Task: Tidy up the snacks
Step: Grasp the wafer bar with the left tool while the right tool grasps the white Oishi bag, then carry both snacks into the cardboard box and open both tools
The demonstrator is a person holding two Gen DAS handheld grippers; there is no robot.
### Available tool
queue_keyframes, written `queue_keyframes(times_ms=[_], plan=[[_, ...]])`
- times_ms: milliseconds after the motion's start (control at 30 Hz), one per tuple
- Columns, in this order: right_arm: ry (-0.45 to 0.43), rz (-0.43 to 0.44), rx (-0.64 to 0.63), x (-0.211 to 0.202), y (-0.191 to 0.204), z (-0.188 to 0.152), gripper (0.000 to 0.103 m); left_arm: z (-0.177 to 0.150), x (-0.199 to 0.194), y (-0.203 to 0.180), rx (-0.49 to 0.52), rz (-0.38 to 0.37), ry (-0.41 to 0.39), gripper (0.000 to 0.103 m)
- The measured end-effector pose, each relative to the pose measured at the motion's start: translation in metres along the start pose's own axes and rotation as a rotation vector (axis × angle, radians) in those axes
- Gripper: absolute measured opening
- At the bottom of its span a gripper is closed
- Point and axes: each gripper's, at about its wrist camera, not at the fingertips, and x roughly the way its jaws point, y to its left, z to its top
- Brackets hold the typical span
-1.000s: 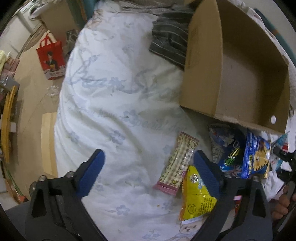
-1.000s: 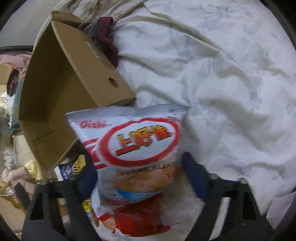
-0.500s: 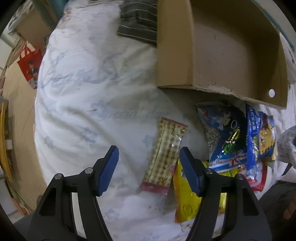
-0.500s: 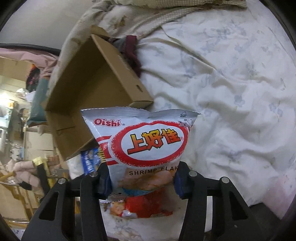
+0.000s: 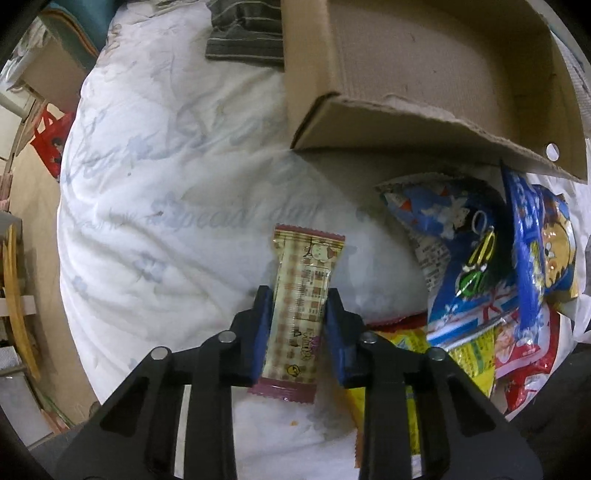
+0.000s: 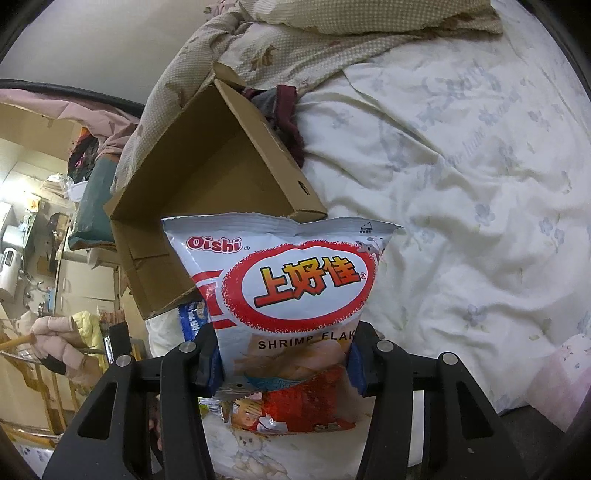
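Note:
A beige checked snack bar (image 5: 306,266) lies on the white quilt (image 5: 166,184). My left gripper (image 5: 298,295) points straight down over it, its jaws closing with the blue pads against the bar's two long sides. My right gripper (image 6: 282,354) is shut on the lower part of a white and red shrimp flakes bag (image 6: 288,280), which it holds upright above the bed. An open cardboard box (image 5: 424,66) lies just beyond the bar, and in the right wrist view the cardboard box (image 6: 207,177) shows behind the bag, nothing visible inside it.
A pile of snacks lies right of the bar: a blue bag (image 5: 454,236), a blue cartoon packet (image 5: 543,240), a yellow bag (image 5: 469,354) and a red one (image 5: 524,354). A striped cloth (image 5: 243,33) lies left of the box. The bed's edge drops to the floor at left.
My left gripper came down over the snack bar and its jaws drew in from wide apart to the bar's sides. My right gripper closed on the shrimp flakes bag and rose with it.

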Motion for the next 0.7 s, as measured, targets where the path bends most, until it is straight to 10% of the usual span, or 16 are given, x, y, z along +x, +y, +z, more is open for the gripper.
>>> queue_keyframes(times_ms=[700], plan=[[-0.139, 0.126, -0.212, -0.032, 0.079, 0.013, 0.053, -0.01, -0.17, 0.026, -0.16, -0.058, -0.517, 0.023]])
